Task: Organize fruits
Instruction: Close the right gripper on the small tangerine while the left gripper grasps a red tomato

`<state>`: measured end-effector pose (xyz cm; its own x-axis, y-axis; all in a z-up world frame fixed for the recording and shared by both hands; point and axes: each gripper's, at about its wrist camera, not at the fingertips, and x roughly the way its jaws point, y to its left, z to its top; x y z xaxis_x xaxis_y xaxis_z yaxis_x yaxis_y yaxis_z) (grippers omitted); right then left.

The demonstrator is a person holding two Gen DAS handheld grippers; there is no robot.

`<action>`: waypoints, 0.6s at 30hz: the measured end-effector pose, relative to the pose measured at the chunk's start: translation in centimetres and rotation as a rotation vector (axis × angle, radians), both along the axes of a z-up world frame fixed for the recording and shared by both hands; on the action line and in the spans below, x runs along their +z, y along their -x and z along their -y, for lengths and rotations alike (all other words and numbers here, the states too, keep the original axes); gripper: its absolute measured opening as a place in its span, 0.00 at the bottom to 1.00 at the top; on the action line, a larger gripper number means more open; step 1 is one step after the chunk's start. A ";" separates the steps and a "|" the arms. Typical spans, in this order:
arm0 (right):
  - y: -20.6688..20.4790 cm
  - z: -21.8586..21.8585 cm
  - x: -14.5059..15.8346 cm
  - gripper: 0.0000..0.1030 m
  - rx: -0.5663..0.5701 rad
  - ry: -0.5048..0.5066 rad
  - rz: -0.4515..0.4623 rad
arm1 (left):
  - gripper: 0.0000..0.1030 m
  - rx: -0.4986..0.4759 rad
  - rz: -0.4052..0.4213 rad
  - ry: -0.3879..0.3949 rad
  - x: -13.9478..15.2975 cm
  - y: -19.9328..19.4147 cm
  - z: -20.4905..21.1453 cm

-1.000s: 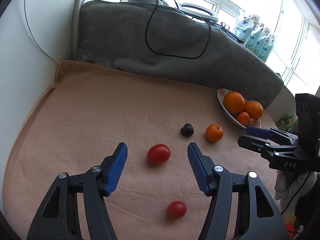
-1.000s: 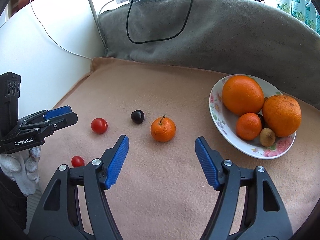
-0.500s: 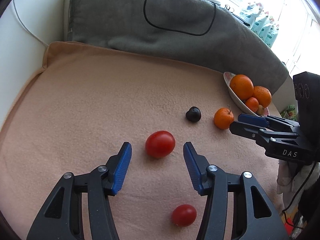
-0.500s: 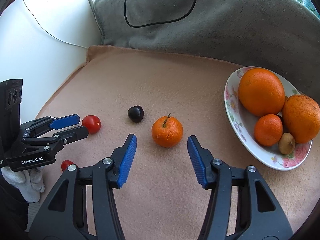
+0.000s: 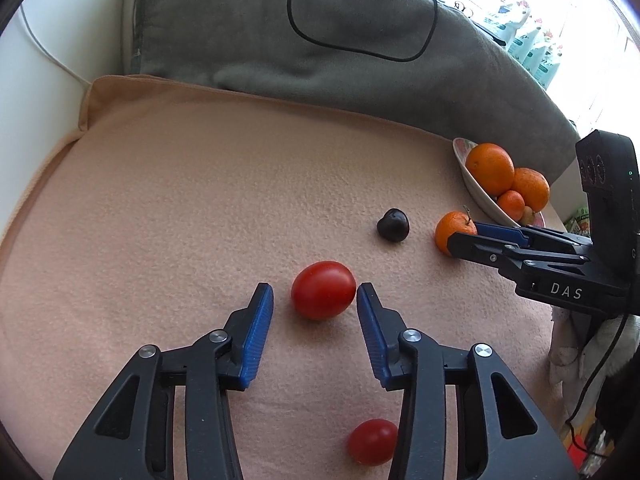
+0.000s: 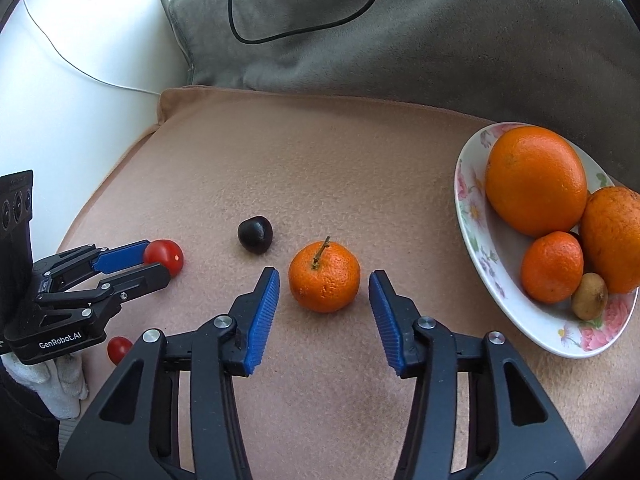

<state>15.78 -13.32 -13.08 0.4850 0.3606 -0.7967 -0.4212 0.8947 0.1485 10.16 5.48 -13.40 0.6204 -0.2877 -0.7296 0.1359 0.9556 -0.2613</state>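
The plate [image 6: 470,216] at the right edge already held four citrus-type fruits. Both grippers were spread apart, nothing clamped: left gripper [image 5: 315,300] around the tomato [image 5: 323,290], right gripper [image 6: 324,286] around the tangerine [image 6: 324,277]. The dark plum [image 6: 255,235] and small tomato [image 5: 372,441] were loose too.

Over the last second the left gripper [image 5: 315,296] has advanced across the peach fleece blanket [image 5: 192,200] and narrowed its blue-padded jaws, which now flank the larger round red tomato [image 5: 323,290] without visibly clamping it. The right gripper [image 6: 324,282] has likewise moved forward and partly closed, its jaws now bracketing the small stemmed orange mandarin [image 6: 324,277] with gaps on both sides.
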 end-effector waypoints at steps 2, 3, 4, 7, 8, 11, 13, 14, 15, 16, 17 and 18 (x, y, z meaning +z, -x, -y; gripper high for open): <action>-0.3 0.1 -0.1 0.43 0.000 -0.004 -0.005 | 0.39 -0.002 -0.001 -0.003 -0.1 -0.1 0.1; -0.3 0.1 -0.2 0.43 0.001 -0.006 -0.007 | 0.38 -0.003 -0.001 -0.004 -0.1 -0.1 0.1; -0.3 0.1 -0.2 0.43 0.001 -0.007 -0.007 | 0.37 -0.004 -0.001 -0.004 -0.1 -0.1 0.1; -0.5 -0.3 -0.4 0.40 0.007 -0.011 -0.009 | 0.35 -0.002 -0.002 0.001 -0.1 -0.2 0.1; -0.6 -0.5 -0.4 0.39 0.008 -0.008 -0.008 | 0.34 -0.002 -0.002 0.003 -0.1 -0.2 0.1; -0.6 -0.7 -0.4 0.39 0.010 -0.001 -0.001 | 0.31 -0.004 0.000 0.001 -0.1 -0.3 0.3; -0.6 -0.6 -0.4 0.38 0.008 -0.008 -0.002 | 0.31 -0.004 0.001 -0.002 -0.1 -0.3 0.3; -0.5 -0.5 -0.4 0.38 0.007 -0.012 -0.002 | 0.31 -0.004 0.001 0.001 -0.1 -0.3 0.2; -0.5 -0.5 -0.3 0.38 0.005 -0.016 -0.002 | 0.31 -0.003 0.000 0.006 -0.1 -0.3 0.1; -0.4 -0.3 -0.3 0.38 0.003 -0.020 -0.001 | 0.31 -0.002 -0.001 0.012 -0.1 -0.4 0.0; -0.3 -0.2 -0.2 0.38 0.002 -0.023 0.001 | 0.31 -0.001 -0.001 0.018 -0.1 -0.4 -0.1; -0.2 -0.2 -0.2 0.38 0.001 -0.025 0.003 | 0.31 -0.001 0.000 0.021 0.0 -0.4 -0.2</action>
